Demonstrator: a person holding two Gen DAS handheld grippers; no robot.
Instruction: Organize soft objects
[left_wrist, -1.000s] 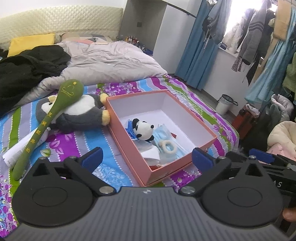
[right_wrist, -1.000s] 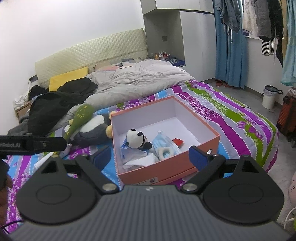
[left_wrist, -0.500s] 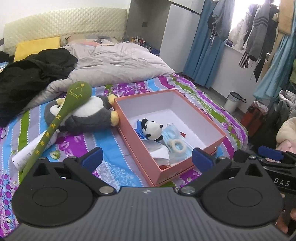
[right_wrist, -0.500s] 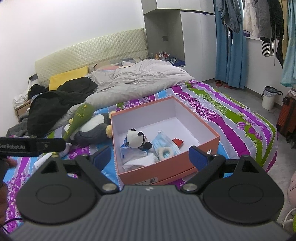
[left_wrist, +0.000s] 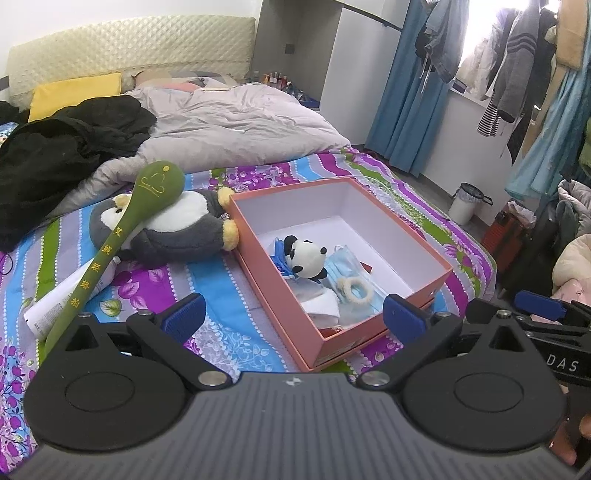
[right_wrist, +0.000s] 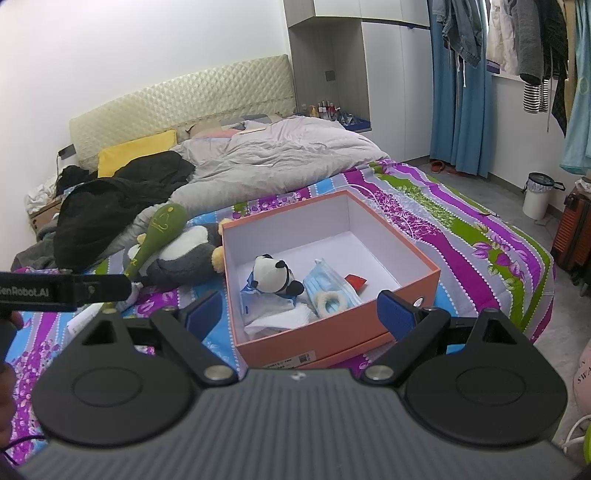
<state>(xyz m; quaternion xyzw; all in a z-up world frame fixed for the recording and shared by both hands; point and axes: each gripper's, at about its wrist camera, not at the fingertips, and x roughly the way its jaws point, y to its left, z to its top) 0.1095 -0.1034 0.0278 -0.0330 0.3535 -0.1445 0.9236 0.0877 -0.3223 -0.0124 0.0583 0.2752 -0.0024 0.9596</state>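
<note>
Penguin plush (left_wrist: 166, 232) lies beyond the left gripper (left_wrist: 291, 314)'s spread fingers, green mallet (left_wrist: 122, 236) across it; orange box (right_wrist: 424, 275) sits ahead of the right gripper (right_wrist: 301, 314)'s spread fingers.

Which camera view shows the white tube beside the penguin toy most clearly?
The left wrist view. There the white tube lies in the open on the bedsheet, partly under the green massage stick. In the right wrist view only a small white piece shows, mostly hidden behind the left gripper.
</note>
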